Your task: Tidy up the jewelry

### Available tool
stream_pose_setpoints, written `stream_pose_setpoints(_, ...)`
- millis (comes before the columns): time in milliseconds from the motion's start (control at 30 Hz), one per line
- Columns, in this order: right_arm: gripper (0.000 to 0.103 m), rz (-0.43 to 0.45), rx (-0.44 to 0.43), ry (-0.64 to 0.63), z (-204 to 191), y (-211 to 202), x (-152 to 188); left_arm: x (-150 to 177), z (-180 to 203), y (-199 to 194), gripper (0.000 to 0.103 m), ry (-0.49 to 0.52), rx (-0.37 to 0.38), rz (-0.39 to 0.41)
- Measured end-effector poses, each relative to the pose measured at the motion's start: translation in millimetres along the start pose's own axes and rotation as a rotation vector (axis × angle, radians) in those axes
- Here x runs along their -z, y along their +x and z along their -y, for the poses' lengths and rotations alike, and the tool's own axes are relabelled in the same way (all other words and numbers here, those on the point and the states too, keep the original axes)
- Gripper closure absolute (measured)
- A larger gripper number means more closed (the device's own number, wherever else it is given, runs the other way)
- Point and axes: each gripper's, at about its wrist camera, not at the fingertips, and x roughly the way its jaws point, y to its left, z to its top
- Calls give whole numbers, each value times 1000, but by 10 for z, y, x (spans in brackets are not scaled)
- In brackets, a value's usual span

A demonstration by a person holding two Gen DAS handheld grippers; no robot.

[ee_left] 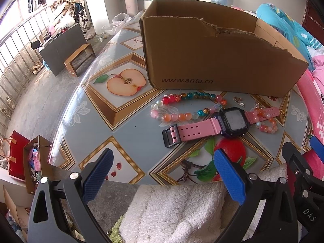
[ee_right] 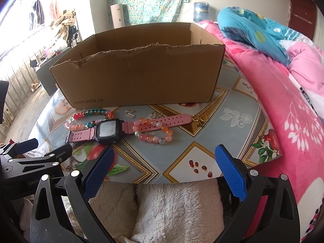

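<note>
Both grippers are hovering at the near edge of the counter (ee_right: pixel 232 109), above a white fleecy cloth (ee_right: pixel 172 206), and neither is carrying anything. The left gripper (ee_left: pixel 162 174) is holding its jaws wide apart, and the right gripper (ee_right: pixel 165 169) is doing the same.

The jewelry is lying in a loose row just in front of the open cardboard box (ee_right: pixel 137 75), which is standing at the far side. A pink watch (ee_right: pixel 107 130) is stretching across the middle, its dark case face up. To its left a multicoloured bead bracelet (ee_left: pixel 182 107) is touching the strap; to its right a pink-and-orange bead bracelet (ee_right: pixel 154 131) is looping around the other strap end. Small metal pieces (ee_right: pixel 130 113) and gold rings (ee_right: pixel 199 118) are sitting nearer the box.

The watch is probably light, with a stiff case and a bendy strap; the case edges look the surest hold. The bead strings will likely sag and roll, so pinching across one strand seems wise. Lifting the watch could drag the looped bracelet along.
</note>
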Motion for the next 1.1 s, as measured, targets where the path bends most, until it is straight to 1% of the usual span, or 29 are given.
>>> stream_pose_setpoints(667,8,5,2,-8,-31,-12,0,4,-19,-15,6,1,-1,6)
stream_pose_setpoints(800,8,12,10,-9,-18,-19,-7,-9,-51,-16,6,12,9,30)
stream_pose_setpoints(900,8,41,17,-20,-10,-50,-8,-34,-91,7,6,28,41,48)
stream_pose_setpoints(967,8,65,15,-28,-4,-73,-7,-55,-117,2,6,39,56,73)
stream_pose_setpoints(1100,8,123,11,-74,-20,-105,-8,-89,-191,-9,6,59,113,128)
